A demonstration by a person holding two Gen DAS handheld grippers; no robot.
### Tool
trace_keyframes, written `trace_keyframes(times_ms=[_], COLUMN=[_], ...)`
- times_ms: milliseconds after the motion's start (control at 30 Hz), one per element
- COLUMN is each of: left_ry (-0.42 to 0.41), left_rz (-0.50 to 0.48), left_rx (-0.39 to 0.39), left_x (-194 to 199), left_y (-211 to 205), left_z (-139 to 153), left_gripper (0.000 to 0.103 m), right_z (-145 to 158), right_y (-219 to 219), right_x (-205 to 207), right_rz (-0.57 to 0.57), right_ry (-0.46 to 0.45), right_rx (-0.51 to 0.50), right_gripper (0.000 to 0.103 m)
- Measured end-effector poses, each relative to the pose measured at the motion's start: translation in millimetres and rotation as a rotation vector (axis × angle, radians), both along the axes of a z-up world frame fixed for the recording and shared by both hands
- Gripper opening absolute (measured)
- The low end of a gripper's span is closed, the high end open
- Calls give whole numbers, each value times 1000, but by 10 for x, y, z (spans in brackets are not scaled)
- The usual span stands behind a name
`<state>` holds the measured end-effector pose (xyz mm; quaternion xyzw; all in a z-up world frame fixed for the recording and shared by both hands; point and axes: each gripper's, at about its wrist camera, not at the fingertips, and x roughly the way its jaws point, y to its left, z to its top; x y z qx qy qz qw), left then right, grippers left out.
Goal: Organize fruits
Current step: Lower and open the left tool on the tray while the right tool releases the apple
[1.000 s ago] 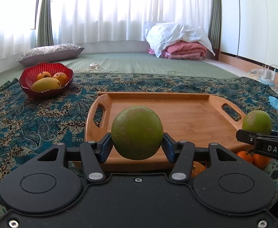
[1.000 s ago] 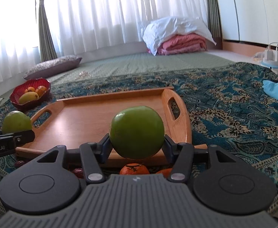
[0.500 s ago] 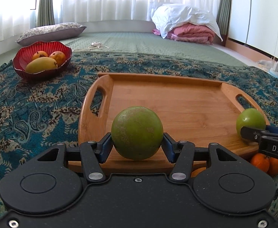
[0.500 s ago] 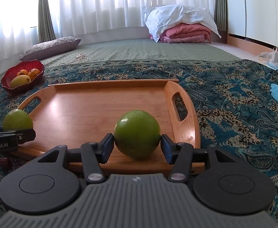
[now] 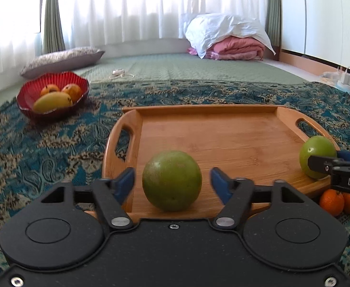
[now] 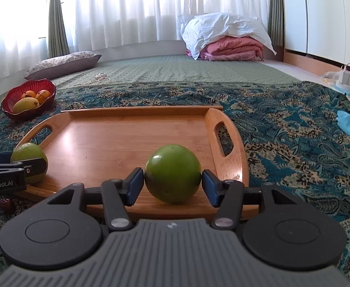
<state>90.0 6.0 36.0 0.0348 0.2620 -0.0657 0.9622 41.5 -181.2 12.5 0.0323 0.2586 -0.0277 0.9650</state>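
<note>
Half a second ago the left gripper (image 5: 172, 181) clamped its green fruit (image 5: 172, 180); now its blue fingers (image 5: 124, 184) stand apart from the fruit, with a clear gap on each side. The fruit sits on the wooden tray (image 5: 213, 143) near the tray's near edge and left handle, between the two fingers but touching neither.

The right gripper (image 6: 172, 183) has also widened since then. Its left finger (image 6: 134, 186) is apart from the second green fruit (image 6: 173, 177) by a thin gap; the right finger is just beside the fruit, and I cannot tell whether it touches. That fruit rests on the tray's near right corner, beside the right handle slot.

In the left view the right gripper's side shows at the tray's right end, with oranges (image 5: 331, 202) on the patterned rug (image 5: 43, 148) just below it. A red bowl (image 5: 53, 95) holding a mango and other fruit stands on the rug, well apart to the tray's far left.
</note>
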Motion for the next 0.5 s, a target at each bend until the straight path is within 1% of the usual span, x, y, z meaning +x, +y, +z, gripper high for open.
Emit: trace_keyframes(times_ms=[67,200,233,300,500], left_ry=[3,0,-3,-14,-42], left_rz=[-4,-9,-13,-18,-30], left_rx=[0,-25,-29,-26,-10], left_x=[-21,-109,-136,-199,-384], left_y=[-8,14,23,27,2], left_z=[3,7,9,15,51], left_gripper=[79,89,90,95,98], right_z=[10,13,13,15,6], right_y=[7,7,8,12,51], right_x=[-23,-97,-122,-176,-331], right_rz=[1,4,7,14,43], right_ry=[-4,-16,-21,-33,-65], right_rx=[-4,-6,-7,-10,-26], right_gripper=[72,80,82,86,90])
